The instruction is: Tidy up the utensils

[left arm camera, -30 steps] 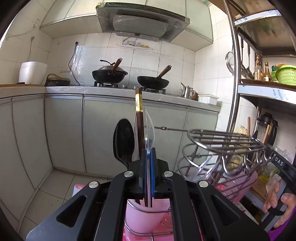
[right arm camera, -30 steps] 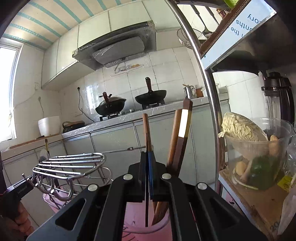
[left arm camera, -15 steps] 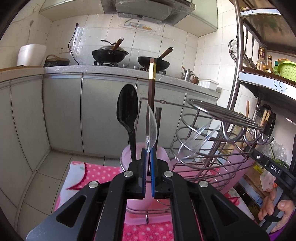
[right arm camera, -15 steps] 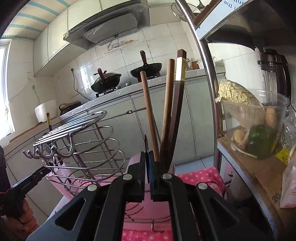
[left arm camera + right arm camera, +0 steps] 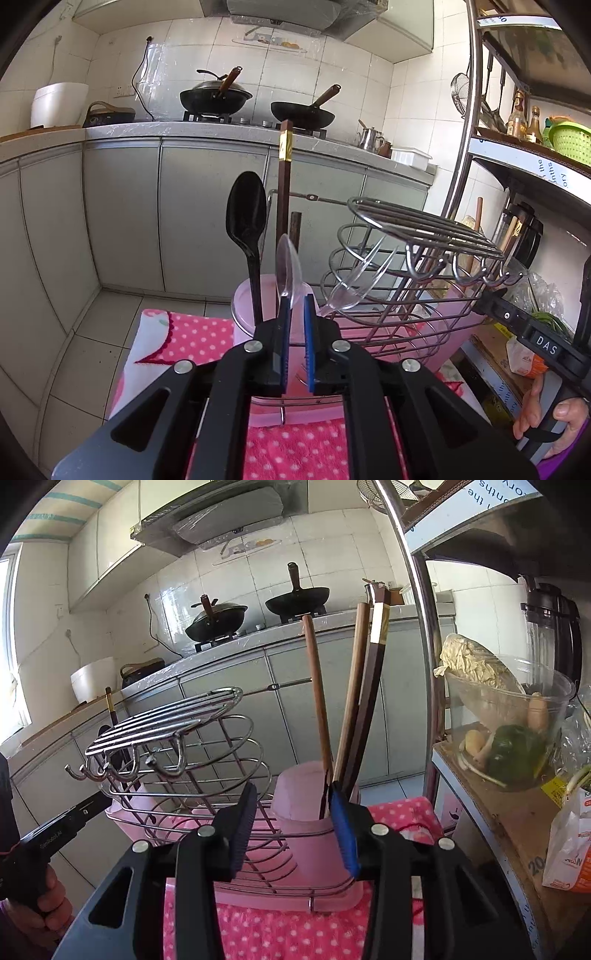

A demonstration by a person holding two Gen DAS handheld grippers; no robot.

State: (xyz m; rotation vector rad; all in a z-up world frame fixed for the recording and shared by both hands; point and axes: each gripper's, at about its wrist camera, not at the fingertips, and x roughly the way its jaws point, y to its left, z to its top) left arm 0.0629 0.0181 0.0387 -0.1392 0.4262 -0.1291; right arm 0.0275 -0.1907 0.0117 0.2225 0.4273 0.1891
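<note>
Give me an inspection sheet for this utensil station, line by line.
Surface: pink dotted cloth under the wire rack.
Job's things: left pink cup holds a black spoon, a clear spoon and dark chopsticks; right pink cup holds wooden chopsticks.
Clutter: clear fork lying in the rack.
Grippers: left gripper jaws just opening, narrow gap, clear spoon between them; right gripper jaws just opening, wide apart, nothing gripped.
Cables: black cord on the tiled wall.
Surroundings: two woks on the stove, shelf with a vegetable bowl.
</note>
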